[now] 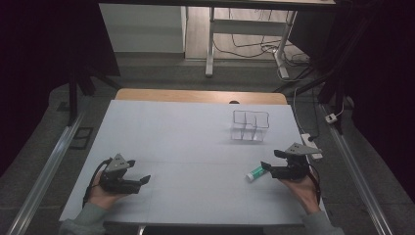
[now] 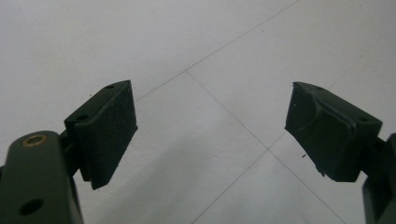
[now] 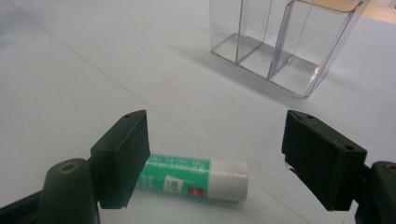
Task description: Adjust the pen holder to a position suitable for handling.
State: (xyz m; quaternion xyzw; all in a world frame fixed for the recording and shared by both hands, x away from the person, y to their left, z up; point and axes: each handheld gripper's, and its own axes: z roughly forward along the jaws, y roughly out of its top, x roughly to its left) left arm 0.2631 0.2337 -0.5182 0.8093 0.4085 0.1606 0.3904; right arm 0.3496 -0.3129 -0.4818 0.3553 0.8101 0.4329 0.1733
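Right gripper [image 3: 215,158], held in the person's right hand [image 1: 301,188] at the near right of the white tabletop [image 1: 186,147], jaws wide apart and pressing on nothing. Between and just beyond the jaws, a green-and-white glue stick [image 3: 194,178] lies on its side on the tabletop, white cap toward the right jaw. Farther off stands a clear plastic organizer [image 3: 280,42], upright, with several compartments. Left gripper [image 2: 210,135], at the near left, jaws likewise wide over bare tabletop.
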